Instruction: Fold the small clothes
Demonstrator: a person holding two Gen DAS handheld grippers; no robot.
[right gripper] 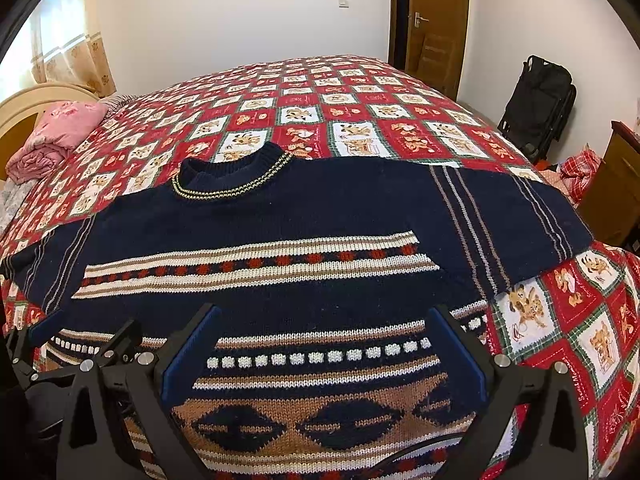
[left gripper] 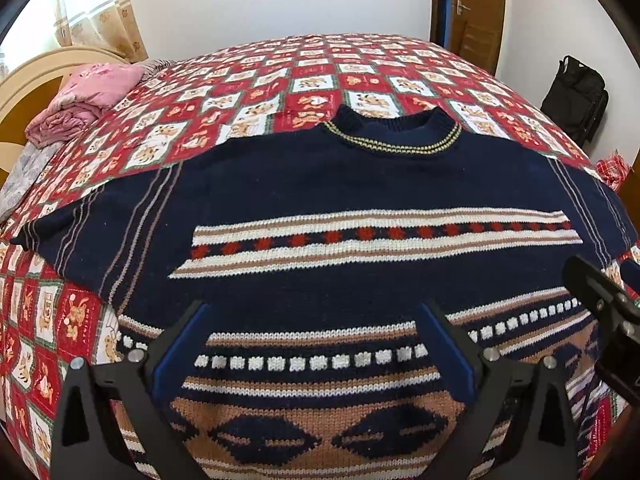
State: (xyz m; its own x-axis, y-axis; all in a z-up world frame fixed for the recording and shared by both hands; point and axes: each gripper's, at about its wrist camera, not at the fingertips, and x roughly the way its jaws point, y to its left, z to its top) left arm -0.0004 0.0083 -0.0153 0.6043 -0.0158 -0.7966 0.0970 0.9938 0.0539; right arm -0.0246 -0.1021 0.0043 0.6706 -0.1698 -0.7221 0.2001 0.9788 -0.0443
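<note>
A navy knitted sweater (left gripper: 320, 188) (right gripper: 304, 216) with white, tan and red bands lies flat and face up on the bed, collar at the far end, both sleeves spread out sideways. My left gripper (left gripper: 316, 316) hovers open over the sweater's lower half, nothing between its blue-padded fingers. My right gripper (right gripper: 324, 320) is open too, above the lower half a little to the right. Each gripper shows at the edge of the other's view: the right one (left gripper: 608, 312), the left one (right gripper: 80, 356). The sweater's hem is hidden below both views.
The bed has a red and white patchwork cover (left gripper: 320, 72) (right gripper: 560, 340). A pink folded blanket (left gripper: 84, 100) lies by the headboard (left gripper: 36, 76) at the left. A black bag (right gripper: 540, 108) stands against the right wall, near a wooden door (right gripper: 436, 20) and red checked cloth (right gripper: 580, 172).
</note>
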